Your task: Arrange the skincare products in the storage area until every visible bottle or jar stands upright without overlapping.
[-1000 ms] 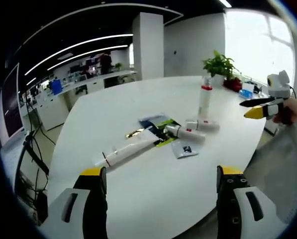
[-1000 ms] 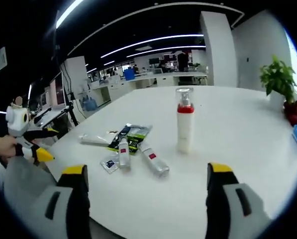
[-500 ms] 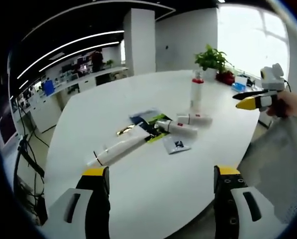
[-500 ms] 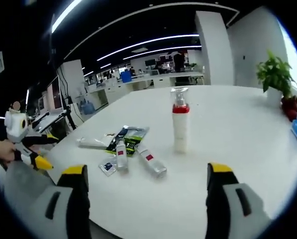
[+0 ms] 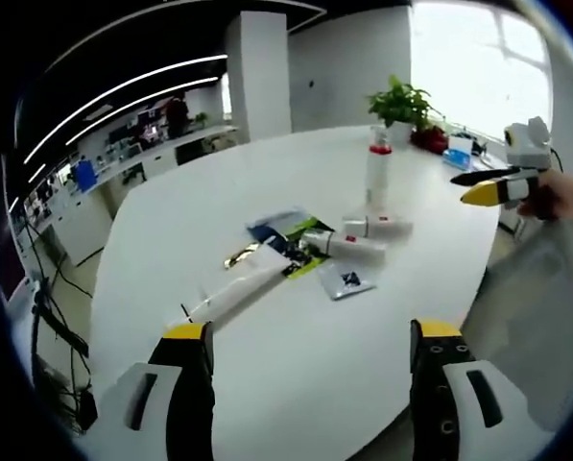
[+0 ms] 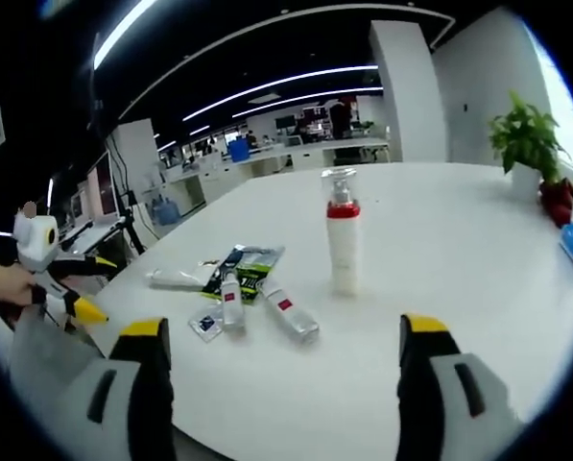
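Both grippers, left (image 5: 300,370) and right (image 6: 276,370), hang released and empty off the table (image 6: 440,240); two bottles (image 6: 291,312) lie flat, awaiting uprighting.

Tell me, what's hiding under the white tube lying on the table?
One end of the white tube lies over the green and blue packets, covering part of them. The rest lies on the bare table. Whatever sits beneath the covered end cannot be seen.

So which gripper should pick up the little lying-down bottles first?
Probably the right gripper: the two small clear bottles with red labels lie just ahead of its open jaws. The left gripper faces the long white tube instead.
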Tool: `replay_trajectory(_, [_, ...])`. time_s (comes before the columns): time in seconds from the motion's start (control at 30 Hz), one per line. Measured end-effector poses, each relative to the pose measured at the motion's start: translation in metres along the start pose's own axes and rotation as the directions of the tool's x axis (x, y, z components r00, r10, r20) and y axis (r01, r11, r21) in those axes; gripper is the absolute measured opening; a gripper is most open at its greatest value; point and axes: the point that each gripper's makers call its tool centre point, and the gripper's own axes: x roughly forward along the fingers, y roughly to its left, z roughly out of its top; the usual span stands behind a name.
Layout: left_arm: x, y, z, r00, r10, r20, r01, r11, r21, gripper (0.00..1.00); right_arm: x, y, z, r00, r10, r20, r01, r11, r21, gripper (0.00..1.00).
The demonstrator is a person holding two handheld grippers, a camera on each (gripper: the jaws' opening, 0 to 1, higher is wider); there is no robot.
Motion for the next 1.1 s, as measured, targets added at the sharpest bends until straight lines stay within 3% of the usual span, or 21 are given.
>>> replay_trajectory(0.17, [0.006, 0.015, 0.006, 1.0, 0.007, -0.011, -0.007, 1.0, 0.028, 0.81, 0.0, -0.001, 0.0, 1.0, 0.0, 0.001, 0.0, 1.0, 0.009, 0.99])
replay_trajectory(0.27, [0.014, 0.023, 0.006, 0.997, -0.018, -0.075, 0.024, 0.997, 0.074, 0.77, 0.001, 0.0, -0.001, 1.0, 0.002, -0.006, -0.002, 1.0, 0.005, 0.99])
replay_trajectory(0.3, [0.017, 0.025, 0.008, 0.997, -0.017, -0.073, 0.023, 0.997, 0.079, 0.77, 0.001, 0.001, -0.002, 1.0, 0.005, -0.008, -0.005, 1.0, 0.004, 0.99])
replay_trajectory(0.43, [0.026, 0.032, 0.017, 0.997, -0.032, -0.075, 0.037, 0.997, 0.075, 0.77, 0.003, 0.001, -0.004, 1.0, 0.007, -0.017, -0.007, 1.0, 0.002, 0.99])
replay_trajectory(0.53, [0.035, 0.035, 0.016, 0.992, -0.058, -0.116, 0.063, 0.997, 0.035, 0.76, 0.002, 0.0, -0.004, 1.0, 0.007, -0.017, -0.007, 1.0, 0.009, 0.98])
replay_trajectory(0.8, [0.059, 0.051, 0.027, 0.983, -0.078, -0.165, 0.092, 0.993, 0.078, 0.74, 0.003, 0.001, -0.006, 1.0, 0.012, -0.024, -0.011, 1.0, 0.018, 0.98])
replay_trajectory(0.93, [0.069, 0.055, 0.023, 0.964, -0.082, -0.251, 0.133, 0.972, 0.192, 0.71, 0.004, 0.001, -0.007, 0.999, 0.014, -0.033, -0.013, 1.0, 0.012, 0.98])
replay_trajectory(1.03, [0.076, 0.049, 0.021, 0.945, -0.135, -0.297, 0.197, 0.962, 0.191, 0.71, 0.004, 0.002, -0.007, 0.999, 0.012, -0.035, -0.012, 1.0, 0.005, 0.97])
replay_trajectory(1.1, [0.08, 0.053, 0.018, 0.931, -0.129, -0.341, 0.212, 0.953, 0.218, 0.67, 0.004, 0.002, -0.008, 0.999, 0.013, -0.04, -0.013, 1.0, -0.001, 0.97])
